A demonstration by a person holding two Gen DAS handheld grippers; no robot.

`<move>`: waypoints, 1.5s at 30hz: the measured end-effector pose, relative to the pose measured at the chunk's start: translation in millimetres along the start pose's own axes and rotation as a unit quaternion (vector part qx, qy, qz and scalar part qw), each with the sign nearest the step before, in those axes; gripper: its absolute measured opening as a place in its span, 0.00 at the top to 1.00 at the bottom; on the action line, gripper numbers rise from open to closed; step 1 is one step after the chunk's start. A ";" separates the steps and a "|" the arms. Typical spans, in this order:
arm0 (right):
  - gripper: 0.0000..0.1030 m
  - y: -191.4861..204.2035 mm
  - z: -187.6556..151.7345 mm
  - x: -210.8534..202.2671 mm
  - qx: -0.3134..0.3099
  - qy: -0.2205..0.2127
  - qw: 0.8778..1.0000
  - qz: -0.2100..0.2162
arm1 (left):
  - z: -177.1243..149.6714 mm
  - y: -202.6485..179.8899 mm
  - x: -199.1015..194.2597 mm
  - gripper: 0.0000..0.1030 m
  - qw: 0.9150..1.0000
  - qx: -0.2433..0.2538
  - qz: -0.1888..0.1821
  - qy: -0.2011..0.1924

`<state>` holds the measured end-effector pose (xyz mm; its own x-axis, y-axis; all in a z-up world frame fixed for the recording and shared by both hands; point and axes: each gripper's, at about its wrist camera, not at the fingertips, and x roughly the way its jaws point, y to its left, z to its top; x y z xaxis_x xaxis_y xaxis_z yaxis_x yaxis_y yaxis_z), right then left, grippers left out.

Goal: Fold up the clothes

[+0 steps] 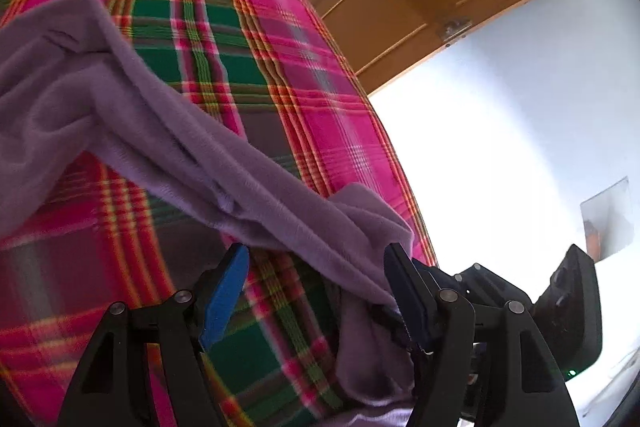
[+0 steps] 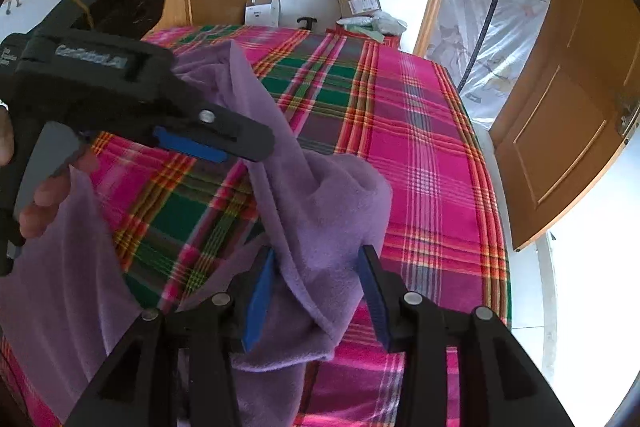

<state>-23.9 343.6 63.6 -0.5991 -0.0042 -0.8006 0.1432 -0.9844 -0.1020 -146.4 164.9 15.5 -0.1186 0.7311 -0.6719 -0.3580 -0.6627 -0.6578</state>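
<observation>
I am looking down both tools at a bed covered by a pink, green and red plaid blanket point(image 2: 420, 131), with a purple fleece garment point(image 1: 132, 115) strung loosely above it. My left hand-held gripper point(image 1: 316, 291) is pitched downward over the blanket, its jaws standing wide; the blue pad point(image 1: 224, 299) on one side is clear of the cloth, while the garment drapes against the inner face of the other finger point(image 1: 404, 291), so nothing is pinched there. In the right wrist view that same tool comes in from the upper left, slanting down across the frame, and a bare hand point(image 2: 36, 203) wraps its handle with the fingers curled around the trigger. My right hand-held gripper point(image 2: 316, 291) also tilts steeply toward the bed; its jaws are partly apart with a bunched fold of the garment hanging between them, touching the left blue pad point(image 2: 260, 299), and I cannot tell whether the far pad presses it. From there the cloth runs up and leftward under the other tool. Beyond the bed foot sit cardboard boxes point(image 2: 356, 3) on the floor, and an orange wooden door point(image 2: 568, 115) stands open on the right.
</observation>
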 end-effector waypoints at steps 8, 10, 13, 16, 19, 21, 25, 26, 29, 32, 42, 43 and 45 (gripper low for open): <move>0.90 -10.5 15.6 1.4 -0.010 0.002 1.000 0.002 | 17.0 -1.8 11.2 0.32 1.000 -0.022 -0.015 -0.004; 0.90 -13.1 19.6 -0.7 -0.016 -0.002 1.000 0.004 | 19.5 -3.5 11.5 0.32 1.000 -0.020 -0.016 -0.009; 0.93 -20.5 28.8 -2.3 -0.013 -0.010 1.000 0.003 | 21.5 -6.0 11.2 0.32 1.000 -0.014 -0.016 -0.015; 0.93 -26.9 37.4 -1.4 -0.007 -0.019 1.000 -0.002 | 24.1 -6.2 10.7 0.32 0.999 -0.020 -0.023 -0.020; 0.93 -31.0 44.8 -2.9 -0.005 -0.029 1.000 -0.012 | 26.1 -5.5 9.0 0.32 0.999 -0.028 -0.029 -0.028; 0.93 -31.6 50.5 -1.5 -0.010 -0.035 0.999 -0.020 | 26.0 -6.0 6.5 0.32 0.999 -0.025 -0.026 -0.030; 0.93 -35.6 62.3 3.6 -0.014 -0.048 0.998 -0.029 | 19.5 -8.8 2.2 0.32 0.999 -0.016 -0.029 -0.028; 0.93 -37.2 65.6 7.1 -0.014 -0.049 0.998 -0.030 | 16.6 -9.1 1.8 0.32 0.999 -0.016 -0.031 -0.027; 0.93 -41.5 71.6 19.3 -0.013 -0.052 0.998 -0.036 | 8.6 -7.6 -1.7 0.32 0.999 -0.015 -0.037 -0.023; 0.93 -45.7 76.8 26.6 -0.011 -0.058 0.997 -0.041 | 2.7 -4.6 -5.2 0.32 0.999 -0.017 -0.043 -0.020; 0.93 -48.0 100.6 52.2 -0.034 -0.091 0.992 -0.078 | -10.6 6.8 -3.9 0.32 0.998 -0.023 -0.050 0.005; 0.93 -47.2 102.7 53.8 -0.037 -0.094 0.991 -0.082 | -12.3 7.2 -3.7 0.32 0.998 -0.023 -0.050 0.006; 0.92 -47.9 104.8 57.2 -0.033 -0.090 0.993 -0.074 | -15.3 7.5 -5.8 0.32 0.998 -0.022 -0.053 0.004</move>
<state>-147.5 372.1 84.6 -0.7474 0.1023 -0.6564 0.0906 -0.9632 -0.2532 -134.2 153.2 9.2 -0.0757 0.7962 -0.6003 -0.3268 -0.5886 -0.7395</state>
